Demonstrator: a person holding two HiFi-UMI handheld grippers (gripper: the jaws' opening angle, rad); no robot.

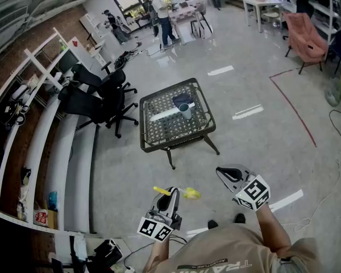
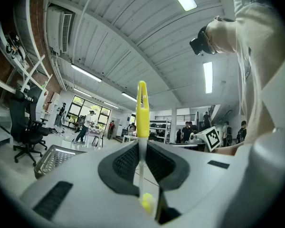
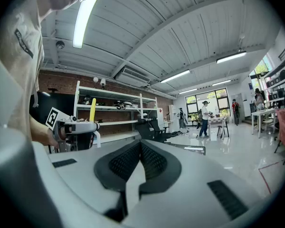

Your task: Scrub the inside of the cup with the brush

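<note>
Left gripper (image 1: 167, 193): my jaws are closed on the brush (image 1: 191, 194). In the left gripper view the pads (image 2: 126, 161) clamp the thin white shaft, with the yellow handle (image 2: 142, 110) standing upright above them and a small yellow part showing below the grip. In the head view the brush lies crosswise through the jaws, its yellow ends sticking out on both sides.

Right gripper (image 1: 220, 171): the jaws are fully together with nothing between them, as the right gripper view confirms (image 3: 140, 145). It is held level beside my left, the two well apart.

The cup (image 1: 185, 111) stands upright on the wire-mesh table (image 1: 142, 127), towards its far right part, well ahead of both grippers. A dark item I cannot identify lies just behind it. Neither gripper is near the cup, and the brush is outside it.

Black office chairs (image 1: 99, 95) stand to the left of the table.
</note>
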